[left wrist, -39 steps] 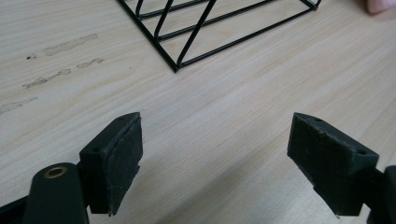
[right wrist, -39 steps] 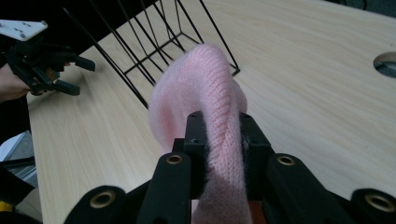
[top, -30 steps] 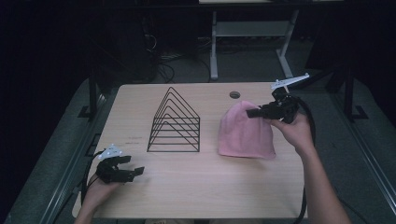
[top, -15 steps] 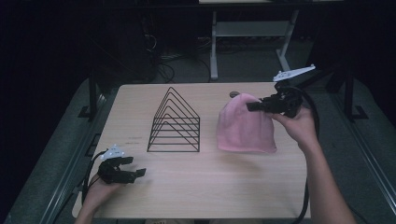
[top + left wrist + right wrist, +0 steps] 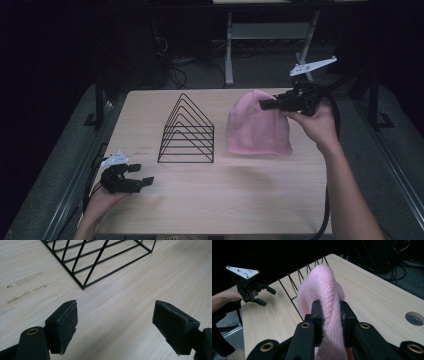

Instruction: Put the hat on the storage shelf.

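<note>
Currently right gripper (image 5: 267, 104) is clamped on the top of the pink knit hat (image 5: 257, 127), lifting its crown; hat's lower edge rests on the tabletop (image 5: 240, 195) toward the far right corner. Black wire rack (image 5: 187, 131) stands just beside it, mid-table. Left gripper (image 5: 142, 175) sits near the front left edge, jaws wide, holding nothing.

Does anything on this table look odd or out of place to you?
Only the pink knit hat: the right claw pinches its top and holds it up, so it stands in a stretched peak, its lower edge on the table. The wire rack stands straight, the left claw hangs open, and nothing looks spilled or broken.
</note>
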The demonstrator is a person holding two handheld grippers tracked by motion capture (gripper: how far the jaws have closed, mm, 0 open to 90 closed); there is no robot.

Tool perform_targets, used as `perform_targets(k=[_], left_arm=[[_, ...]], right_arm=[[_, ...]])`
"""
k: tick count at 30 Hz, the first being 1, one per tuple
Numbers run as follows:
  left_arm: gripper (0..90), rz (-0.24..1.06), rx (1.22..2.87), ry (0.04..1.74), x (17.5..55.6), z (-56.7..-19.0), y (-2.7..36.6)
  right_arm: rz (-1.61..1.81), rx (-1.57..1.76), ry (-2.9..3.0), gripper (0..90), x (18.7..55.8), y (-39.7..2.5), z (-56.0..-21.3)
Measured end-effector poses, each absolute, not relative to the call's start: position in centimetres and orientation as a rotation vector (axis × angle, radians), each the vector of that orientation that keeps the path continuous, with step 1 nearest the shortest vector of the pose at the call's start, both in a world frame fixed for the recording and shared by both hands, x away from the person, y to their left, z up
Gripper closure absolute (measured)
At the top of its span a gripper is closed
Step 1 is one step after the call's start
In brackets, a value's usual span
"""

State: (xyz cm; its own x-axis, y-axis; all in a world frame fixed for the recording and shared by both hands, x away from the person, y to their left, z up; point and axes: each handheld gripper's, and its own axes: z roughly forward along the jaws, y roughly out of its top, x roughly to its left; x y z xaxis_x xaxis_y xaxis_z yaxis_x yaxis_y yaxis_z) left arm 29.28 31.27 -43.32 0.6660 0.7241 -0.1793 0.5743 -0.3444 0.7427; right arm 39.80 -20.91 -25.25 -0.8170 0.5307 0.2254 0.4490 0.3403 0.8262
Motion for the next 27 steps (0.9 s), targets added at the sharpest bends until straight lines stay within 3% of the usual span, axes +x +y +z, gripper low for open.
perform_targets(k=[27], left_arm=[[23.4,0.152,2.150,0.759,31.8,-36.4,30.3]], right_arm=[[1.560,0.801,2.502,77.0,40.6,-17.3,-20.2]])
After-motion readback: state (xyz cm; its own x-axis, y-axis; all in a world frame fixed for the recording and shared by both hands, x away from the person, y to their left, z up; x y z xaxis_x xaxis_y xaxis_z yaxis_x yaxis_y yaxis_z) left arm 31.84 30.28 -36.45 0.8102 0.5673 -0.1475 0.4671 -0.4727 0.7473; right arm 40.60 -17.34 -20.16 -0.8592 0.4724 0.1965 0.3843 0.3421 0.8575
